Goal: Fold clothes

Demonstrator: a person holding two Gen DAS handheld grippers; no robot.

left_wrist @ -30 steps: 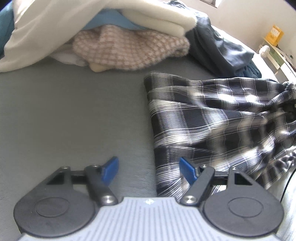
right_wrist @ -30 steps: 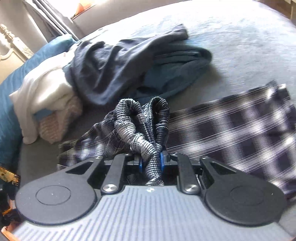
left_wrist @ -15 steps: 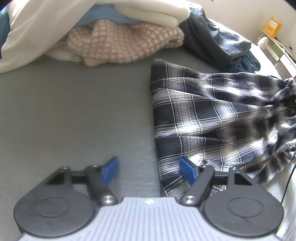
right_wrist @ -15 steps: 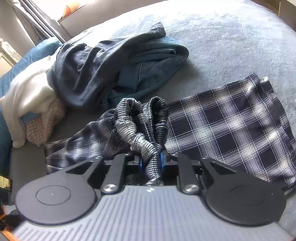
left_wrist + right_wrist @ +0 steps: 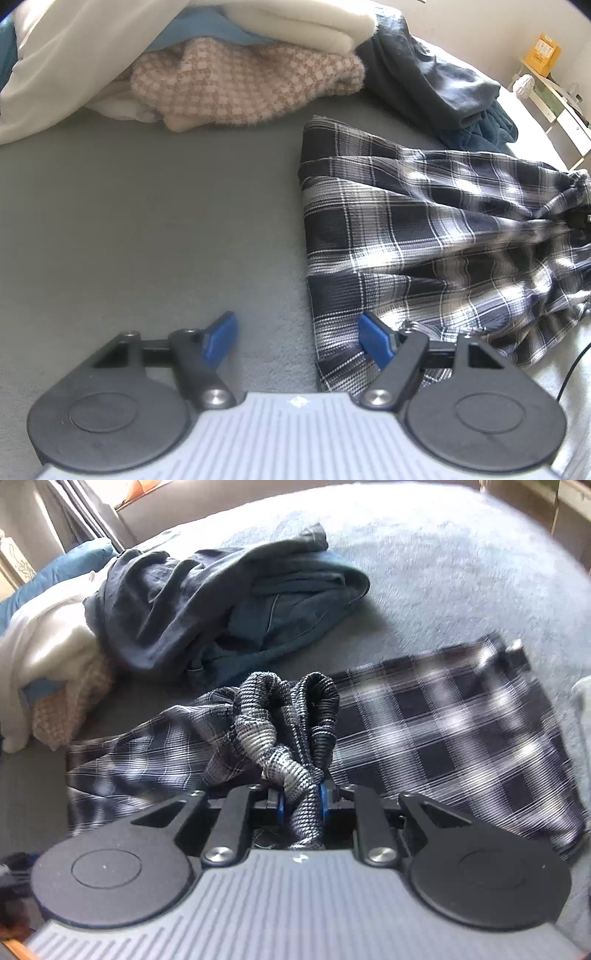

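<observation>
**Checked cloth held tight by one gripper**

Blue pads on the right gripper [image 5: 301, 803] pinch a bunched-up part of the checked pants [image 5: 443, 738]. The rest of the pants lies spread on the grey bed [image 5: 443, 554]. The left gripper [image 5: 299, 338] is wide apart and holds nothing. It sits over the near corner of the pants. Farther back lies a pile of dark blue clothes [image 5: 221, 602]. Beside it are a fuzzy pink sweater [image 5: 243, 85] and white clothes [image 5: 92, 48].

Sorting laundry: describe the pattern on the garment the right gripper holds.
Navy-and-white plaid garment, clearest from the left wrist.
</observation>
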